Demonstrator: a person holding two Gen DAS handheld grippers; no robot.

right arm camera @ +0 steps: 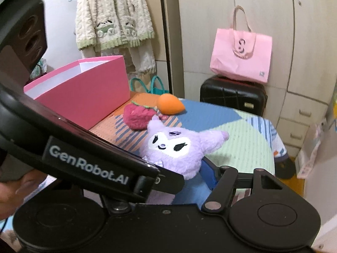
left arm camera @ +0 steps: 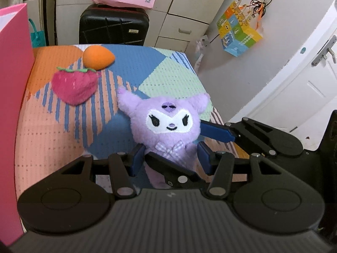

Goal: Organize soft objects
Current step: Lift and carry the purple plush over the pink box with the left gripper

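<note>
Gripping purple plush (left arm camera: 168,124) at its waist, left gripper (left arm camera: 170,158) jaws clamped, toy upright over the bed (left arm camera: 52,139). Right gripper (right arm camera: 202,168) jaws half-open just beside it, not holding. Pink box (right arm camera: 84,97) far left.

Left claw (left arm camera: 171,155) clamps the purple plush (left arm camera: 168,124); right claw (right arm camera: 189,175) alongside.

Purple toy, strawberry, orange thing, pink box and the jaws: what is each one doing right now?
Purple plush: upright, squeezed at its body.
Left gripper: jaws shut on the plush.
Right gripper: one finger beside the plush; grip unclear.
Strawberry plush: lying on the bedspread, loose.
Orange plush: lying behind the strawberry.
Pink box: open-topped.
</note>
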